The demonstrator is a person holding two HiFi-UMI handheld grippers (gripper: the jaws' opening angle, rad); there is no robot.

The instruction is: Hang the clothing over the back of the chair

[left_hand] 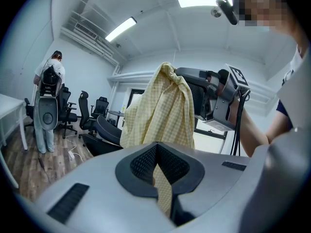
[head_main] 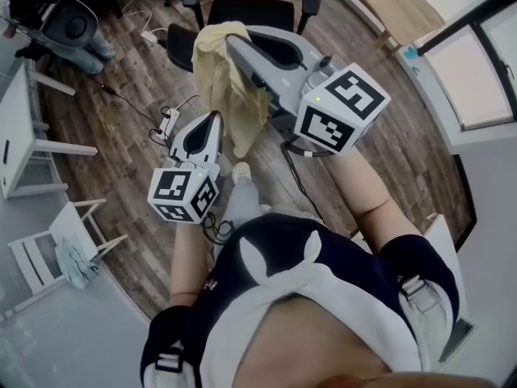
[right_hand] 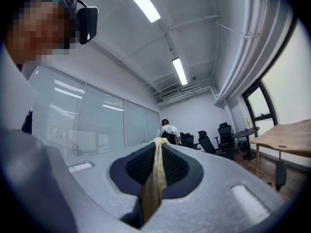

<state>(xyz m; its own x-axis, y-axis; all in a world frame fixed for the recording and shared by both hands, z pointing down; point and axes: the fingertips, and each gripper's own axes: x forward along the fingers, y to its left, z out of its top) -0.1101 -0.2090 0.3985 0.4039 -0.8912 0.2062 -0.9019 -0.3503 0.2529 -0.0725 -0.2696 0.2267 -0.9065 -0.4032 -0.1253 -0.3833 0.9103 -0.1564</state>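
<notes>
The clothing (head_main: pixel 230 95) is a pale yellow checked garment, held up in the air between both grippers. My right gripper (head_main: pixel 232 45) is the higher one and is shut on the top of the garment, a yellow fold (right_hand: pixel 155 171) pinched between its pads. Lower and to the left, my left gripper (head_main: pixel 213 120) is shut on a hanging edge (left_hand: pixel 164 191). In the left gripper view the garment (left_hand: pixel 160 110) drapes down from the right gripper (left_hand: pixel 181 73). A black office chair (head_main: pixel 252 10) stands on the floor beyond the garment, partly hidden by it.
A person (head_main: pixel 69 23) stands at the far left by other office chairs (left_hand: pixel 85 113). A white table (head_main: pixel 20 132) and a white folding chair (head_main: pixel 48 249) are on the left, a wooden table (head_main: pixel 396 2) at the upper right. Cables and a power strip (head_main: pixel 170 121) lie on the wood floor.
</notes>
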